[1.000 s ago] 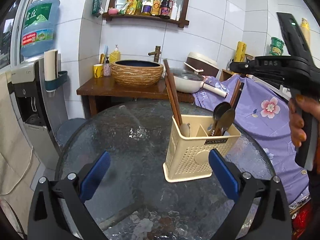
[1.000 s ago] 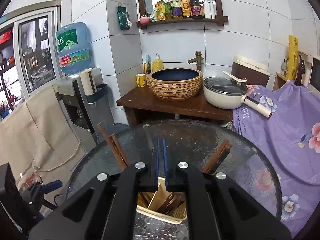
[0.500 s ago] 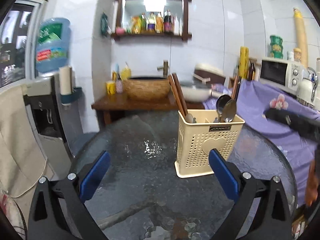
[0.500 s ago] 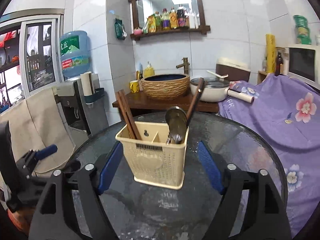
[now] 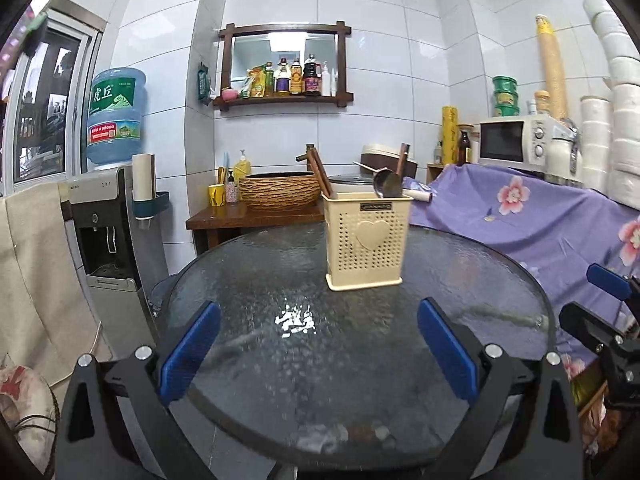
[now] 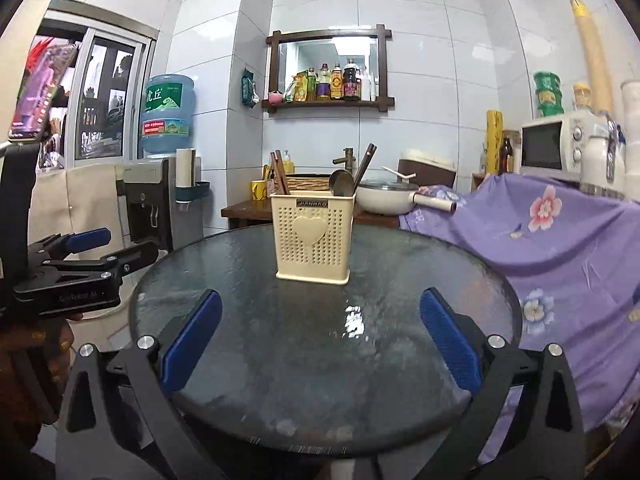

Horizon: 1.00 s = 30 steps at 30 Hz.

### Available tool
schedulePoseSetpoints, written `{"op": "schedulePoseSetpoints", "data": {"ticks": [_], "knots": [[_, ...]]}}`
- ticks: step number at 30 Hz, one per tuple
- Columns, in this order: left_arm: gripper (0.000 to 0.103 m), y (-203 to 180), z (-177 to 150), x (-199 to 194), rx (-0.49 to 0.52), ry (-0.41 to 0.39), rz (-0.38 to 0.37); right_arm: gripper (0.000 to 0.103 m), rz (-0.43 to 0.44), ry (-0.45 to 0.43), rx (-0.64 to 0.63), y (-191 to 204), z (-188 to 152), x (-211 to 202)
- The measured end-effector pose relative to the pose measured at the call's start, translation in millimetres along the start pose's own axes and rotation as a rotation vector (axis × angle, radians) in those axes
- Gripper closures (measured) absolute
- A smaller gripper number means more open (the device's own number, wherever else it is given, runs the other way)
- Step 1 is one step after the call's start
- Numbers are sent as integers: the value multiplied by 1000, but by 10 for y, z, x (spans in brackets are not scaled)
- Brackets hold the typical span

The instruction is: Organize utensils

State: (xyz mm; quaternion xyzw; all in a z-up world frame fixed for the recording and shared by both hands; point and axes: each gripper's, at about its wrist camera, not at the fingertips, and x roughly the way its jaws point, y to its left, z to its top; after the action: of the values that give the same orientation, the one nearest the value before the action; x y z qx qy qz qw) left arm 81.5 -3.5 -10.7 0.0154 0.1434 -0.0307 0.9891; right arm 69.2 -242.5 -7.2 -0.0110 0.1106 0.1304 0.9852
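Note:
A cream perforated utensil holder (image 5: 366, 240) with a heart on its front stands upright on the round glass table (image 5: 280, 360); it also shows in the right wrist view (image 6: 313, 236). Brown chopsticks (image 5: 320, 174) lean in its left side, metal spoons (image 5: 387, 184) and more brown sticks in its right side. My left gripper (image 5: 318, 354) is open and empty, low at the table's near edge, well short of the holder. My right gripper (image 6: 318, 342) is open and empty, also back from the holder. Each gripper shows at the other view's edge.
Behind the table a wooden stand carries a woven basin (image 5: 280, 190) and a white pan (image 6: 384, 198). A purple flowered cloth (image 5: 540, 220) covers furniture on the right, with a microwave (image 5: 514, 142). A water dispenser (image 5: 104, 220) stands at the left.
Both grippers have pulled back and down from the holder to the table's near edge. The right gripper, shut above the holder a second ago, has opened. The holder now looks smaller and farther.

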Motion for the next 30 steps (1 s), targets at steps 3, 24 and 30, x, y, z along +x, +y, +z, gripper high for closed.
{"op": "schedulePoseSetpoints", "data": {"ticks": [3, 24, 30], "knots": [[6, -47, -49, -233, -2, 2, -17, 5, -2, -7, 9, 43, -20, -222], [6, -78, -104, -576, -34, -12, -32, 5, -46, -46, 42, -69, 146, -481], [6, -69, -103, -578, -41, -9, -46, 5, -46, -38, 47, -103, 146, -458]]}}
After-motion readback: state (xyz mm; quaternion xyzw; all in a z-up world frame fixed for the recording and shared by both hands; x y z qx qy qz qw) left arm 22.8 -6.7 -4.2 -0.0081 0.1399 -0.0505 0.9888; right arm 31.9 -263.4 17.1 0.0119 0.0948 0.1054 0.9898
